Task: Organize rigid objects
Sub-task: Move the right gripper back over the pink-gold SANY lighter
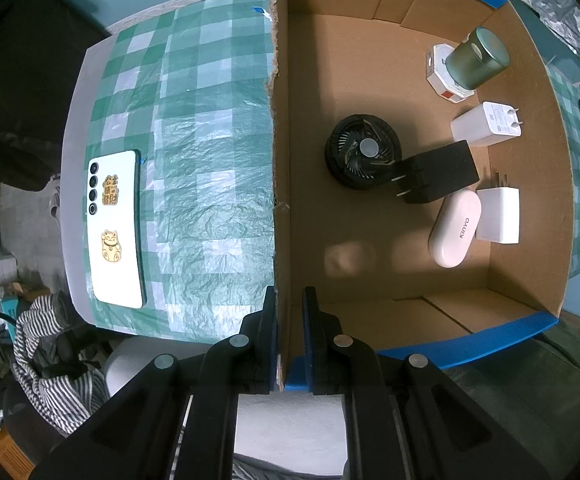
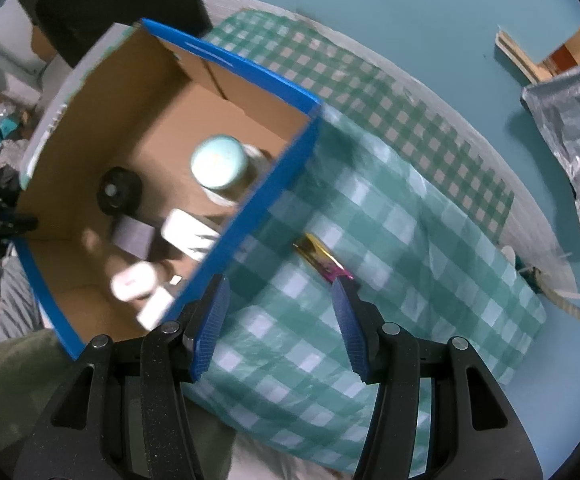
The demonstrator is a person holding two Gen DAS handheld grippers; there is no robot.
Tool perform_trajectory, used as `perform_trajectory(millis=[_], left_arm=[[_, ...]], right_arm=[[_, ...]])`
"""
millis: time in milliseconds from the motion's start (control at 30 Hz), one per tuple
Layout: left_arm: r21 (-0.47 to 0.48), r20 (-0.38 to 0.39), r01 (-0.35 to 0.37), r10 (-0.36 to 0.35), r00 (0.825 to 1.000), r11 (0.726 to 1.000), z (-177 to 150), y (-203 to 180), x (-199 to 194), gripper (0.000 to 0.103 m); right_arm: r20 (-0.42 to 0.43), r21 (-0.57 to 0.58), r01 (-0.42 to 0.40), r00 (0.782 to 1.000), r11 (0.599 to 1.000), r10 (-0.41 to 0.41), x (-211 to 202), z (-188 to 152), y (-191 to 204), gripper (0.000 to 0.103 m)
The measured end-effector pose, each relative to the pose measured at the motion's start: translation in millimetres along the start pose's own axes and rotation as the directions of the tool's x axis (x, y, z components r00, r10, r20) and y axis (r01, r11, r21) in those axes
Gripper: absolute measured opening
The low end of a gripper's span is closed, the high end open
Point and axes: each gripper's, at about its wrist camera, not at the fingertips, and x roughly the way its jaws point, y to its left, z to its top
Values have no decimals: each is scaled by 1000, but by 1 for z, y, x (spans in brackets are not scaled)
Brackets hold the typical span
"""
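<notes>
Left wrist view: the left tongs (image 1: 290, 336) are clamped on the near wall of the cardboard box (image 1: 278, 120), one finger outside and one inside. Already placed on the box floor: a black fan (image 1: 364, 152), a black charger (image 1: 438, 172), two white chargers (image 1: 486, 124) (image 1: 498, 216), a white earbud case (image 1: 454, 228), and a green tin (image 1: 478, 58) resting on a white octagonal pack (image 1: 440, 76). A white phone (image 1: 116, 228) lies on the checked cloth (image 1: 210, 160) of the counter, outside the box and well apart from it; judged still to be stowed

Right wrist view: the right tongs (image 2: 280, 304) stand apart with nothing between them, just outside the blue-edged box wall. A shiny gold-and-pink object (image 2: 322, 258) lies on the cloth near the right fingertip; the frame is blurred and its identity cannot be told. Judged state: most items boxed, two left outside
</notes>
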Motion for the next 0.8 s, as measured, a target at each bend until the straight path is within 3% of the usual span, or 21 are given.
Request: perform_trajectory(millis=[267,800], left_arm=[[-1,0,1,-1,1000,1000,0,1,0,10],[-7,-1,-3,3,1000,1000,-1,3,-2,10]], right_arm=[[-31,0,25,999,1000,-25,46,-9,-28,54],[-87,-138,56,994,989,-68,106,2,-17,54]])
